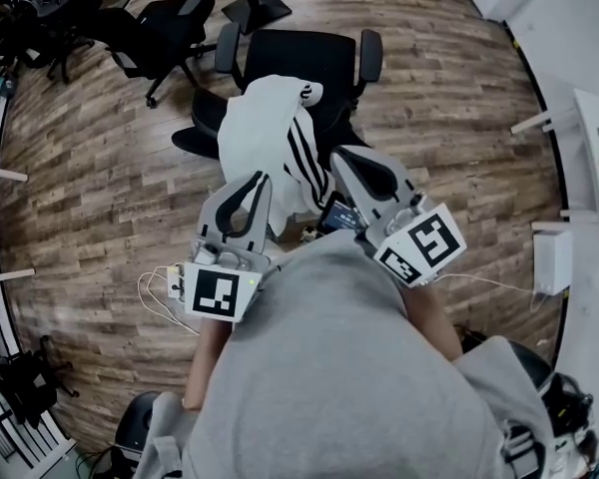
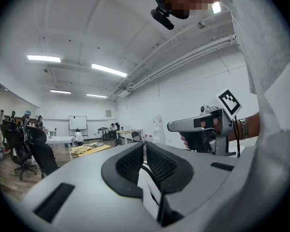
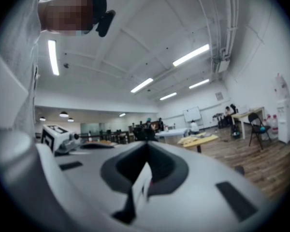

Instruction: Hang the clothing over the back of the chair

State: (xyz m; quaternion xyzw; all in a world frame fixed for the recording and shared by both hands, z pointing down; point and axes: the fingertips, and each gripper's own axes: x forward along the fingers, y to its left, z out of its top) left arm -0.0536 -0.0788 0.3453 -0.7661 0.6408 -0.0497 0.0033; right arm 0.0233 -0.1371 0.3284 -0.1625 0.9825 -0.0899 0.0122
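Head view: we hold the white striped clothing (image 1: 270,128) up over the black chair (image 1: 304,53). Our left gripper (image 1: 257,180) and right gripper (image 1: 337,155) each pinch its fabric, jaws pressed tight.

Open floor (image 1: 459,138) flanks the chair (image 1: 299,53), with a second chair (image 1: 165,28) standing upper left.

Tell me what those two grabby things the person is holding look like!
Each tool is pale grey plastic with two curved jaws lined in black ridged padding: the left tool and the right tool. Each carries a white cube printed with black square markers. Thin white cables trail off the left one. The person wears a grey short-sleeved top.
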